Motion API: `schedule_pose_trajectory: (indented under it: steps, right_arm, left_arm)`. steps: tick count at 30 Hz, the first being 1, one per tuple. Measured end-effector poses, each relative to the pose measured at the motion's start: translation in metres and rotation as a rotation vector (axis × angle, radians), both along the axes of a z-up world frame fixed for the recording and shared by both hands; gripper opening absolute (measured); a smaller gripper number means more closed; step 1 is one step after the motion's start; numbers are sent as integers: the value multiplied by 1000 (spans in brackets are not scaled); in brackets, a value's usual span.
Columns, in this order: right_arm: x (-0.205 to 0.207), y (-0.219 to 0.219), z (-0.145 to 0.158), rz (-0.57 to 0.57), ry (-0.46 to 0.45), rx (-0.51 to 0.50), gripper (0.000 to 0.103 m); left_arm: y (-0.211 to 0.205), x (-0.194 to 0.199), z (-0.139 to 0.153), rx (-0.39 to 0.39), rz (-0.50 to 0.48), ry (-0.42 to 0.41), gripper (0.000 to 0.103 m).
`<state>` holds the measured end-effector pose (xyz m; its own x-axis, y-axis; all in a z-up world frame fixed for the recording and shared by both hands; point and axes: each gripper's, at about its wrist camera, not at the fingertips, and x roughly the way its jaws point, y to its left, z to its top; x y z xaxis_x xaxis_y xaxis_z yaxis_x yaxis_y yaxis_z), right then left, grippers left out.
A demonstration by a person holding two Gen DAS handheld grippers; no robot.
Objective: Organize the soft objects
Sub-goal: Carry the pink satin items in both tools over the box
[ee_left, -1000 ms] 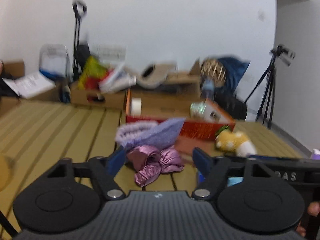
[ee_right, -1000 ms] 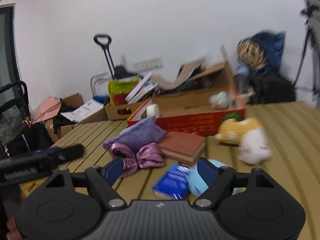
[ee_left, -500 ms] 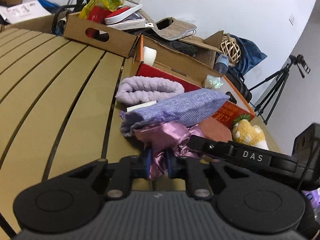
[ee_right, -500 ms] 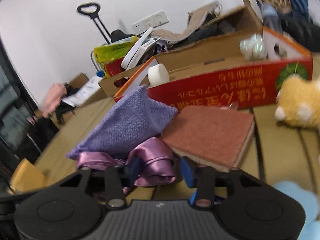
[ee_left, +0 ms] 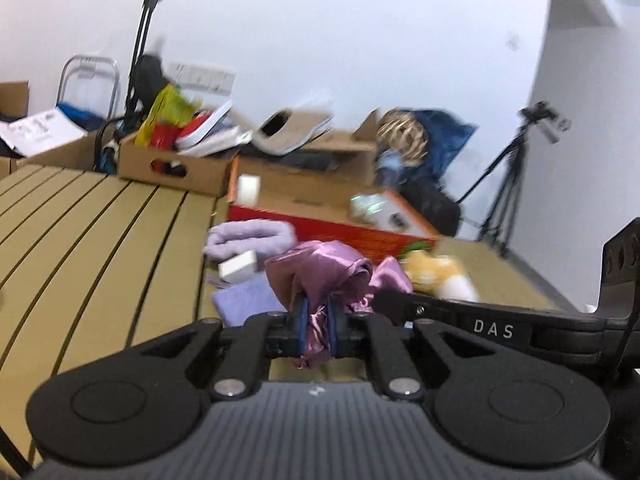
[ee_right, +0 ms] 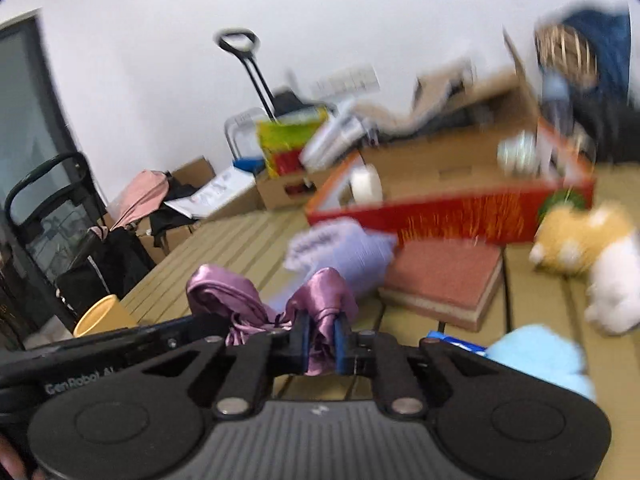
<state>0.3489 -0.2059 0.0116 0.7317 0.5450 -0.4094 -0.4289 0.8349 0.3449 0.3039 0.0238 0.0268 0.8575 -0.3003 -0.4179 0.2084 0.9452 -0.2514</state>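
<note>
Satin cloth [ee_left: 320,268] now lifted off tabletop [ee_left: 100,232], pulled from red box [ee_left: 340,232]; left gripper [ee_left: 316,328] jaws clamped, right gripper [ee_right: 320,340] jaws closing on it. Slippery, could slip out.

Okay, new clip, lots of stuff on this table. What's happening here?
A person with a gripper in each hand is sorting soft things on a slatted table. The left gripper is clamped on the pink satin cloth; the right gripper pinches another part of it and its jaws are closing. A purple pouch, a plush dog and a red box are nearby.
</note>
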Motion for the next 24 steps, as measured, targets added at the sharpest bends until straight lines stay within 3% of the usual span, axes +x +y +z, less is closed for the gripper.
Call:
schedule_pose_trajectory:
  steps: [6,10,19,24]
  right_arm:
    - [-122,-29,7,-79,-89,-8,11]
    - [-177,-48,6,-101,-85,19,11]
    - [-213,-60,40,-114,-170,49,11]
    - [-202,-61,47,-126,-171,73,11]
  left_arm:
    - [-16,-91,3,-64,-65,-21,10]
    - [-25,-131,6,-42,-108,-15,11]
    - [-32,-160,36,-47,-132,-102,11]
    - [-32,-142,45,-62,-143,-89,11]
